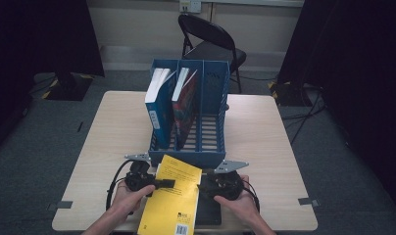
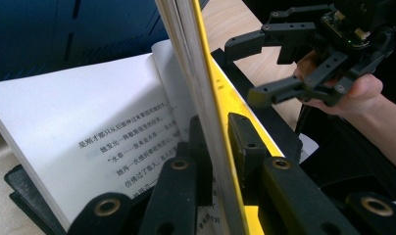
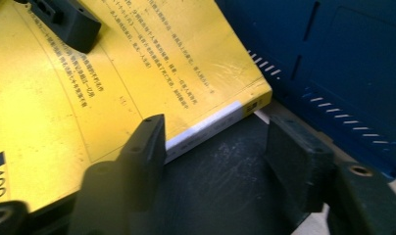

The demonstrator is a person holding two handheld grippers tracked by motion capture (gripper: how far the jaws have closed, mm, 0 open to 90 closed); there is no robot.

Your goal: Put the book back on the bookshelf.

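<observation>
Yellow is the cover of the book [image 1: 174,198] lying nearest you at the front edge of the surface [image 1: 264,142], resting on a black pad [image 1: 210,211] and slanted, with its barcode end toward you and its far end close to the blue rack [image 1: 213,88].

Your left tool [image 1: 162,184] comes in from the book's left edge, and its jaws are clamped on the yellow cover and a thin sheaf of pages. In the left gripper view that cover stands lifted between the two jaws, while the rest of the pages [image 2: 78,122] lie flat and open below it with printed lines showing.

Your right tool [image 1: 204,186] sits at the book's right edge with its jaws spread and holding nothing. In the right gripper view one jaw lies over the yellow cover near the spine corner, the other stands over the black pad, and the pads press on neither. From the left gripper view you can see the same tool held in your right hand [image 2: 353,93], jaws apart, just beyond the book.

Farther off, the rack stands in the middle of the surface with a blue book [image 1: 158,110] and a red book [image 1: 185,105] upright in its left compartments. A black folding chair [image 1: 210,41] stands beyond the surface.
</observation>
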